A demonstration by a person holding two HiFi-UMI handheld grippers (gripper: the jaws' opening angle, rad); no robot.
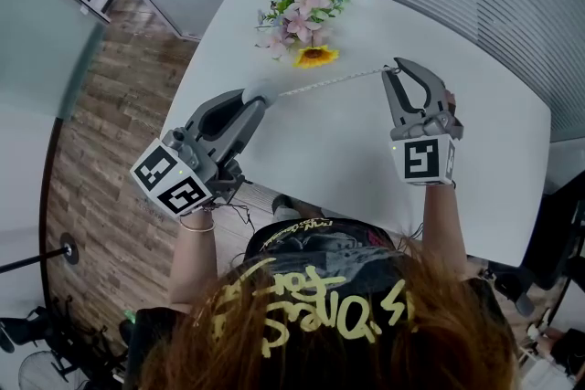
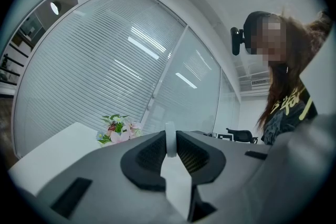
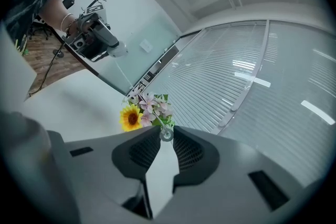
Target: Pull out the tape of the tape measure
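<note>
In the head view, my left gripper (image 1: 257, 97) is shut on the small white round tape measure case (image 1: 263, 90), held above the white table (image 1: 347, 151). A thin white tape (image 1: 329, 82) runs taut from the case rightward to my right gripper (image 1: 394, 68), which is shut on the tape's end. In the left gripper view the white case (image 2: 169, 143) sits edge-on between the pads. In the right gripper view the tape's end tab (image 3: 166, 135) is pinched at the tips of my right gripper (image 3: 166, 131), and the tape (image 3: 143, 100) stretches away toward the case (image 3: 118, 50).
A bunch of artificial flowers with a sunflower (image 1: 302, 9) lies at the table's far side, just beyond the tape. Glass walls with blinds stand behind the table. The table's left edge drops to a wooden floor (image 1: 119, 114). An office chair (image 2: 239, 135) stands farther off.
</note>
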